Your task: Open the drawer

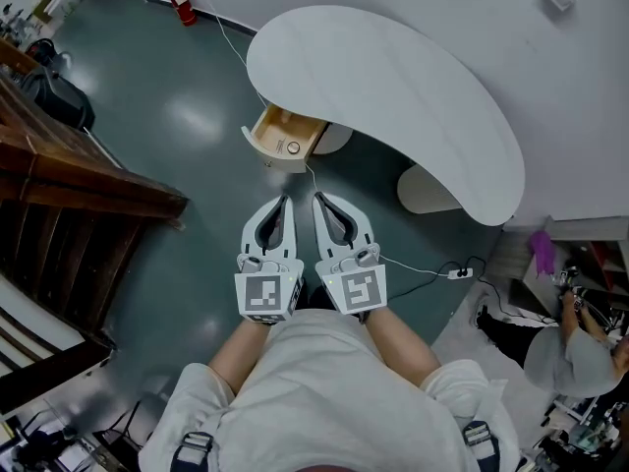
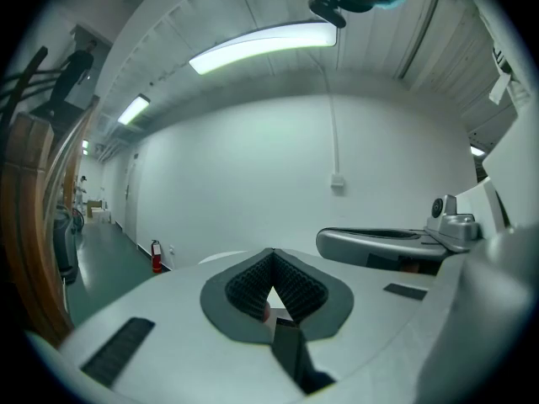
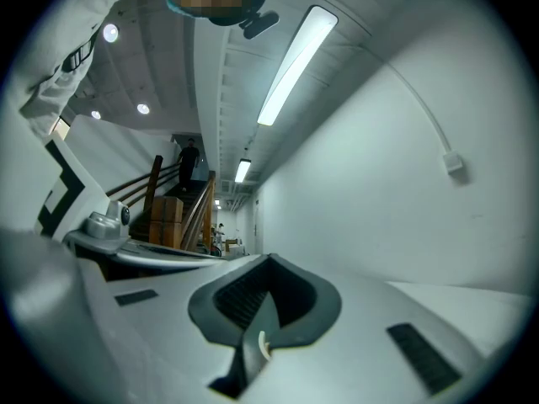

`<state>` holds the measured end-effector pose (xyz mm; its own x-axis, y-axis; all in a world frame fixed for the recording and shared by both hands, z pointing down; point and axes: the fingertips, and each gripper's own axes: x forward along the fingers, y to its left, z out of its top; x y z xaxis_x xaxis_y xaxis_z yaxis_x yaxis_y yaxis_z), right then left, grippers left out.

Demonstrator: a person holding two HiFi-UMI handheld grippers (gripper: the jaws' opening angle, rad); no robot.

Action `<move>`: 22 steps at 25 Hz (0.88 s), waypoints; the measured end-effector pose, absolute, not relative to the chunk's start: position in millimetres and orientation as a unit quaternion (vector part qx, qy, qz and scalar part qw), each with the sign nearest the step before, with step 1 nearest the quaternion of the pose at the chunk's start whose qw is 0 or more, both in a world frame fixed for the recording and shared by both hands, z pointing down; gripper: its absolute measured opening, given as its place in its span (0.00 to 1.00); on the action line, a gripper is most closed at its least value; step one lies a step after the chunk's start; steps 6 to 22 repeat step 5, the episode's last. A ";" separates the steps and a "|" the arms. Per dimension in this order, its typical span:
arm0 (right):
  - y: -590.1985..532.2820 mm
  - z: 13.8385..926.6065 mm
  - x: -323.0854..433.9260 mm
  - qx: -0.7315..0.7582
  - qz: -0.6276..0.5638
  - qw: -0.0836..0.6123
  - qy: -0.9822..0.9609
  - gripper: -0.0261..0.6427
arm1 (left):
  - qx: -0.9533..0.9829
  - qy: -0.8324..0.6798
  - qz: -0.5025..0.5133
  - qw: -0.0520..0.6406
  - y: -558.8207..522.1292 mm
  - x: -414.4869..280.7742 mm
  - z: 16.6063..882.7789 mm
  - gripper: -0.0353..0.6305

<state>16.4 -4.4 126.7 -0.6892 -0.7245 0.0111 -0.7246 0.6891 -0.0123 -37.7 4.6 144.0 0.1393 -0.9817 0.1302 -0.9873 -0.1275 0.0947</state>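
In the head view the white drawer (image 1: 285, 138) with a wooden inside stands pulled out from under the curved white table (image 1: 393, 96); a small round thing (image 1: 293, 148) lies in it. My left gripper (image 1: 286, 201) and right gripper (image 1: 316, 199) are side by side close to my body, short of the drawer and apart from it, tips pointing toward it. Both are shut with nothing between the jaws. The left gripper view shows the left gripper (image 2: 271, 252) closed against a white wall, the right gripper (image 2: 387, 244) beside it. In the right gripper view, that gripper (image 3: 269, 259) is closed too.
A dark wooden staircase (image 1: 69, 185) runs along the left. A red fire extinguisher (image 1: 181, 4) stands by the far wall. A power strip (image 1: 460, 272) and its cable lie on the floor at the right. Another person (image 1: 580, 352) crouches at the right edge. The table's pedestal (image 1: 428, 193) stands right of the drawer.
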 end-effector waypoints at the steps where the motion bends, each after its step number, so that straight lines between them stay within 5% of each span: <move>1: -4.0 125.8 16.4 0.394 0.008 0.002 -0.919 0.06 | 0.750 -0.656 0.017 0.077 4.7 -37.4 142.2 0.06; 22: -5.5 121.9 18.8 0.394 0.011 -0.002 -0.919 0.06 | 0.748 -0.659 0.015 0.075 1.9 -35.5 138.5 0.06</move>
